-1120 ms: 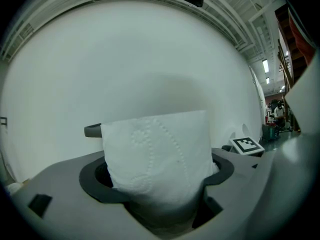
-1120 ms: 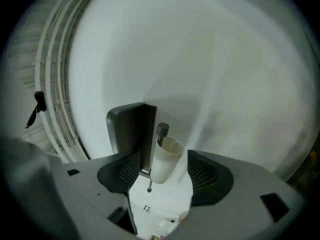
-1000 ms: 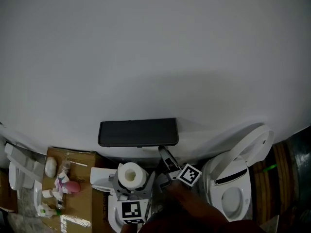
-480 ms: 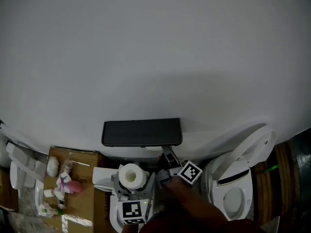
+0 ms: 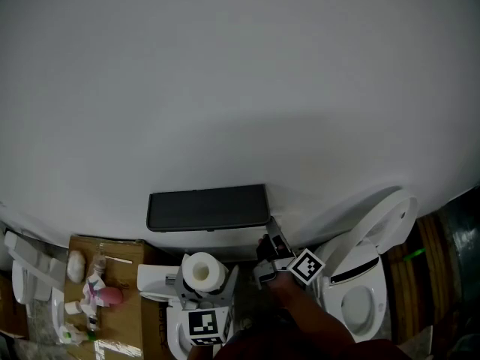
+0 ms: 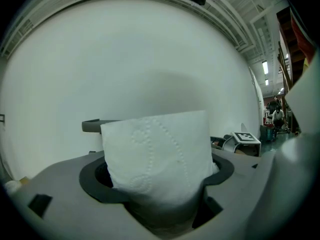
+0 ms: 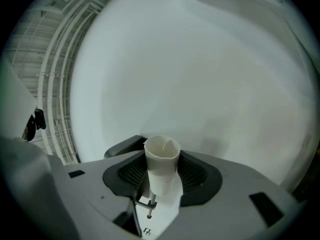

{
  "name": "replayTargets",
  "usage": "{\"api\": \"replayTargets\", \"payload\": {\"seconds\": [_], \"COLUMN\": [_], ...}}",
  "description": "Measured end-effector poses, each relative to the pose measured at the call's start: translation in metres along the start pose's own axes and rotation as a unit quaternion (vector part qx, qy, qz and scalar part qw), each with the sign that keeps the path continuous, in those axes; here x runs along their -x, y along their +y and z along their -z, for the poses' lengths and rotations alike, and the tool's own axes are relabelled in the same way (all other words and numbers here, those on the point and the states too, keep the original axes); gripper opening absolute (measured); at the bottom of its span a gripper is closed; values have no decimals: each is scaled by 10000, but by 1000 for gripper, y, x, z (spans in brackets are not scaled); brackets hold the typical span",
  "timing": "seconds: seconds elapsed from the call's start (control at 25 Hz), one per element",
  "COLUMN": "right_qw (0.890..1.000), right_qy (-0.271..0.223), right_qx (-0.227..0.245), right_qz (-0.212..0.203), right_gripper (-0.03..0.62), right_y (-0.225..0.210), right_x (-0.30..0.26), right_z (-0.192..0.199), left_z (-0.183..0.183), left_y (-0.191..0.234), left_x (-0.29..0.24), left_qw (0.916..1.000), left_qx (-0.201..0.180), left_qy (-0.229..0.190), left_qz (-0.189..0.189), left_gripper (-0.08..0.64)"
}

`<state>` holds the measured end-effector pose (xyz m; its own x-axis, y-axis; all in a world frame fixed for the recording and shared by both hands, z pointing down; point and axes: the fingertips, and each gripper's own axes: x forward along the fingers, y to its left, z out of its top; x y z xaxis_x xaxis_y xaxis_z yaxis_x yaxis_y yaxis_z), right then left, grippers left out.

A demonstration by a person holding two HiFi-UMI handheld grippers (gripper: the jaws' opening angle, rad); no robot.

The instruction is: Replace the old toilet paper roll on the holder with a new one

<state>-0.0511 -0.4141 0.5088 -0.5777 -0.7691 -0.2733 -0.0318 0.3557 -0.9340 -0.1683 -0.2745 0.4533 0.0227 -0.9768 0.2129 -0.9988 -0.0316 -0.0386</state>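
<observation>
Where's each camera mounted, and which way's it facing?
Head view: on the head, steeply down a wall at black holder and toilet; left gripper, right gripper, arm show.
Left gripper view: along its jaws toward the wall; jaws clamp new toilet paper roll.
Right gripper view: at the wall; jaws hold empty tube.
Shared: head and left views show roll, holder.

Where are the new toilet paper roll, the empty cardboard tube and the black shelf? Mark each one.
new toilet paper roll (image 6: 157, 159), left gripper view, embossed side wall
empty cardboard tube (image 7: 162, 171), right gripper view, side below the open rim
black shelf (image 5: 208, 208), head view, middle of its top
</observation>
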Motion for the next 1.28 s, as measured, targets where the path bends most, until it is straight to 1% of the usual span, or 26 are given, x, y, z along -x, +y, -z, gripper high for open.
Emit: {"api": "replayTargets", "payload": {"seconds": [0.16, 0.36, 0.4, 0.56, 0.64, 0.68, 0.72, 0.76, 0.8, 0.84, 0.88, 0.92, 0.96, 1.0, 1.04, 1.08, 1.12, 1.16, 1.2, 1.28], "right_qw": [9994, 9971, 9964, 9947, 9923, 9886, 9819, 9713, 9564, 9366, 9107, 8779, 8387, 7970, 7587, 7292, 7102, 7005, 6976, 7005], "right_qy": [-295, -660, -711, -710, -549, -397, -205, 0, 196, 383, 569, 766, 973, 1172, 1339, 1464, 1552, 1606, 1635, 1652], "right_qx": [115, 309, 380, 705, 1061, 1378, 1788, 2267, 2786, 3334, 3912, 4513, 5109, 5651, 6090, 6399, 6585, 6675, 6699, 6663], "right_qz": [107, 228, 258, 229, 328, 451, 589, 720, 854, 1009, 1197, 1408, 1613, 1778, 1884, 1935, 1949, 1948, 1946, 1952], "right_gripper": [196, 195, 195, 195, 193, 192, 190, 189, 189, 189, 189, 189, 189, 189, 189, 189, 189, 189, 189, 189], "right_y": [-6, -7, -8, 2, 8, 9, 11, 15, 21, 26, 30, 33, 35, 38, 40, 43, 45, 45, 45, 44], "right_x": [18, 43, 48, 59, 61, 62, 62, 62, 61, 61, 61, 63, 65, 67, 70, 72, 74, 76, 78, 80], "right_z": [-30, -68, -75, -86, -84, -81, -77, -72, -68, -65, -62, -60, -58, -55, -52, -50, -47, -45, -44, -41], "left_z": [-3, -2, -3, -3, -4, -4, -4, -3, -3, -3, -3, -3, -2, -1, 0, 1, 2, 3, 4, 6], "left_y": [-10, -19, -21, -28, -30, -31, -33, -33, -34, -35, -35, -36, -37, -38, -39, -41, -43, -44, -45, -45], "left_x": [-7, -12, -13, -17, -18, -18, -17, -17, -17, -18, -18, -18, -18, -18, -18, -19, -19, -19, -19, -18], "left_qw": [9992, 9992, 9991, 9984, 9983, 9982, 9982, 9982, 9982, 9982, 9983, 9983, 9983, 9983, 9984, 9984, 9984, 9984, 9984, 9984], "left_qx": [95, 68, 82, 111, 106, 97, 86, 77, 69, 56, 28, -14, -66, -112, -143, -155, -156, -153, -144, -112], "left_qy": [-362, -241, -269, -369, -367, -369, -365, -356, -348, -344, -344, -344, -339, -329, -311, -291, -274, -264, -258, -247], "left_qz": [161, 296, 325, 422, 448, 459, 470, 479, 483, 483, 479, 473, 465, 460, 461, 467, 475, 483, 488, 487], "left_gripper": [459, 459, 459, 459, 459, 459, 459, 459, 459, 459, 459, 459, 459, 459, 459, 459, 459, 459, 459, 459]}}
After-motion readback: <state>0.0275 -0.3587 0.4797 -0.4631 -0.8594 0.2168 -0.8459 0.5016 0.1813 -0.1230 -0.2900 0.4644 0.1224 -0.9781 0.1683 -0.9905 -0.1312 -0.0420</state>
